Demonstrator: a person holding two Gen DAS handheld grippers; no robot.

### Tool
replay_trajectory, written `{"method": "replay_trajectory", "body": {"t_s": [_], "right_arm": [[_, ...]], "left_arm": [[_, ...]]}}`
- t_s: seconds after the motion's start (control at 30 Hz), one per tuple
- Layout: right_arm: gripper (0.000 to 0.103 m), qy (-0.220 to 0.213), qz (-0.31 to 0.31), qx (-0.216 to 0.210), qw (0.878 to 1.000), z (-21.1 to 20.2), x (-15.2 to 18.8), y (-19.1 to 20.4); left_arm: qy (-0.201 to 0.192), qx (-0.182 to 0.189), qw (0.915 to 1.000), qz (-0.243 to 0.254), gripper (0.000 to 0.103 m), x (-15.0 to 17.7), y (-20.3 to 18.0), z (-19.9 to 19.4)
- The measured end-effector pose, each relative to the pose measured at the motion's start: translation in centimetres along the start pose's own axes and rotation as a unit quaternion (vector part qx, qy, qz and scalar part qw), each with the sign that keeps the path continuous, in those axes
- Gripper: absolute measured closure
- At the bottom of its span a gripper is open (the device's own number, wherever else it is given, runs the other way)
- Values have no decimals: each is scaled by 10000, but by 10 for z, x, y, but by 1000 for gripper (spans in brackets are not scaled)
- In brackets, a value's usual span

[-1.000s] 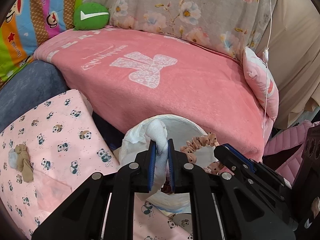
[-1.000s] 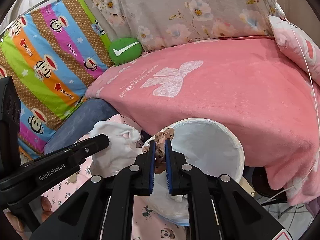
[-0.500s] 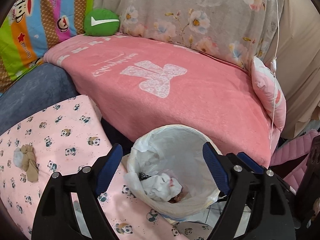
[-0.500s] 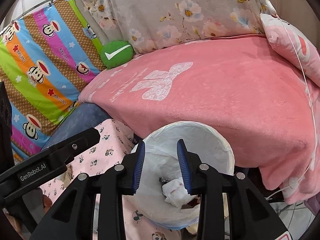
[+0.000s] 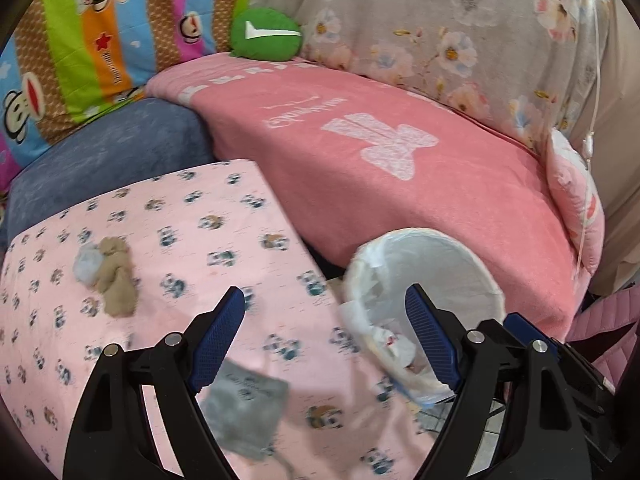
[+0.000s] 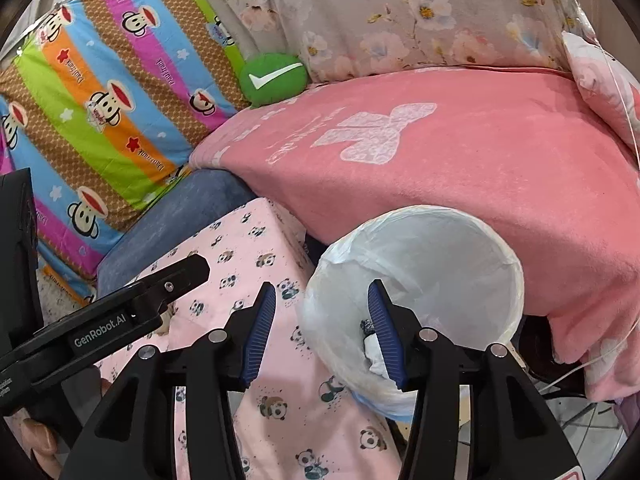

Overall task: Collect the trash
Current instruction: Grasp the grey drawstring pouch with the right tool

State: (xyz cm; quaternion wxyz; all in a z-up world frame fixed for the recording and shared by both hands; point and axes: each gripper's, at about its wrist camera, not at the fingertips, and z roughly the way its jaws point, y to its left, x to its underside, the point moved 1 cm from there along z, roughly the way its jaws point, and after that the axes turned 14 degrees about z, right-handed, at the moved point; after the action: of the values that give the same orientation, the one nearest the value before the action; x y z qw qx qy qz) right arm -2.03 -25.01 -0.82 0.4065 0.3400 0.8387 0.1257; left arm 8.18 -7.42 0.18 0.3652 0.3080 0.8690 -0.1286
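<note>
Grippers both empty: left gripper (image 5: 324, 328) wide open, right gripper (image 6: 322, 330) just opening, nothing btwn jaws. Bin (image 6: 516, 276) sits right at the table edge (image 5: 280, 200), so a careless swing prob tips it.

We read "GenRobot.AI" in white on the black arm of the left gripper (image 6: 320, 344) in the right wrist view. The striped monkey cloth (image 6: 100, 92) carries small repeated script, seemingly "Paul Frank". The green cushion (image 6: 274, 78) bears a white tick. The pink blanket (image 5: 380, 160) shows white lettering, upside down and unreadable
</note>
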Motion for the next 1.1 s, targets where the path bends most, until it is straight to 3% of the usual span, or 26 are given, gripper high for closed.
{"method": "replay_trajectory", "body": {"t_s": [0.3,0.63,1.1], "right_arm": [[51,588,-554,-130,9966,17,57,43],[46,1193,-1046,-46,9873,46,126,86],[46,1608,-1726,269,9714,87,185,114]], "left_arm": [[283,-580,9975,-296,24,44,54,-15],[568,-943,9917,-665,24,86,98,-19],[871,-1154,9851,-927,23,120,138,-12]]}}
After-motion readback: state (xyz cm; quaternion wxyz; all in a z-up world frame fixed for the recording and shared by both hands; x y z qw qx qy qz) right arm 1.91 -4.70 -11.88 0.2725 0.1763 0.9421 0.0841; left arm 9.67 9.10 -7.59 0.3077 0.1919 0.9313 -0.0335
